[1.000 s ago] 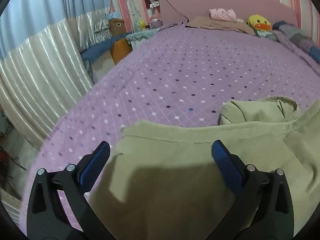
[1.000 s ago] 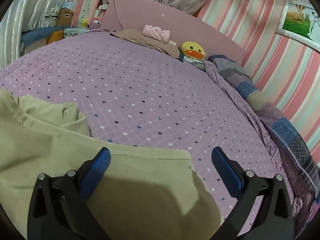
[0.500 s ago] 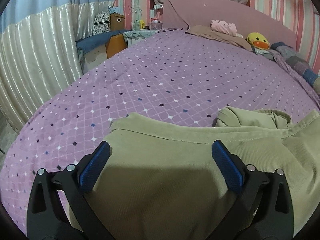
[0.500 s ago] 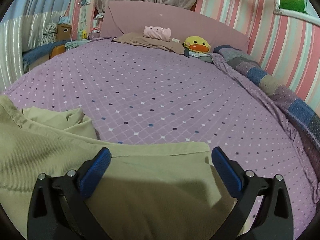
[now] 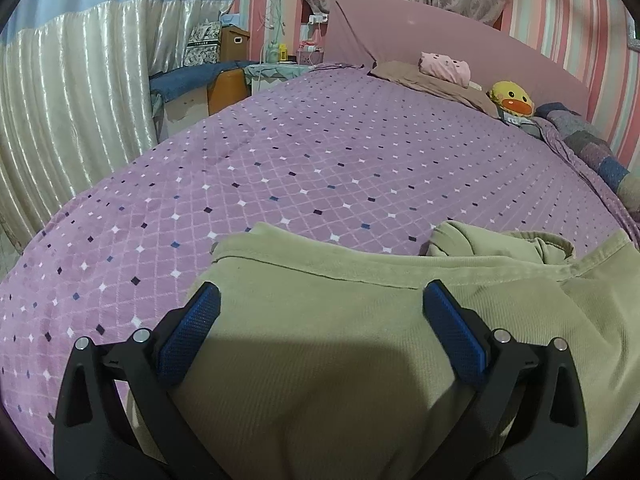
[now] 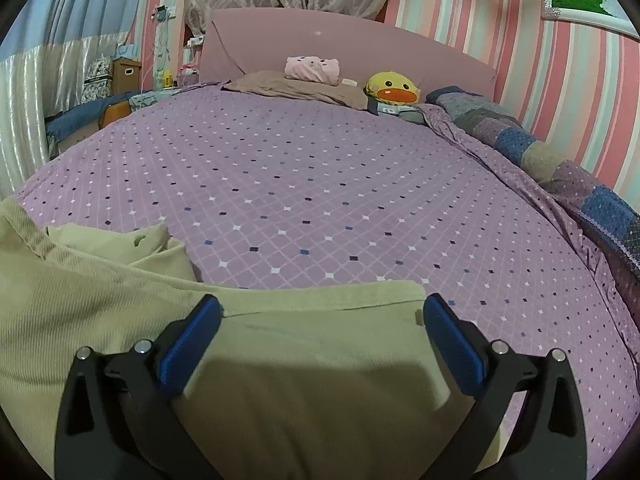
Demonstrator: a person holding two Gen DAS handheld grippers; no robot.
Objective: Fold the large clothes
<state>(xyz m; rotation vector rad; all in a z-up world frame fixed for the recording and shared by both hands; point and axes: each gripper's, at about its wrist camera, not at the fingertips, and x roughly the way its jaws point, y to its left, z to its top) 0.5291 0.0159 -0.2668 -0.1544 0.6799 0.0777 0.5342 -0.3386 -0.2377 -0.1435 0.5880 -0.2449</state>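
You are holding both tools over a khaki garment (image 5: 328, 360) that is lying on the purple bed (image 5: 320, 168). Your left hand-held gripper (image 5: 320, 320) is standing wide apart and gripping nothing, with the cloth spreading between and beneath its fingers and the stitched hem running just ahead of its tips. Your right hand-held gripper (image 6: 322, 322) is likewise gaping and empty, its right pad sitting just beside the garment's corner. A bunched fold of the same cloth (image 6: 132, 248) is lying ahead and to the left of it.

The fabric is looking like ribbed, fairly thick cotton, so it is probably going to feel soft and limp, heavy enough to sag, and not slippery. Taking it at the doubled hem near each outer corner is likely giving you the firmest bite.
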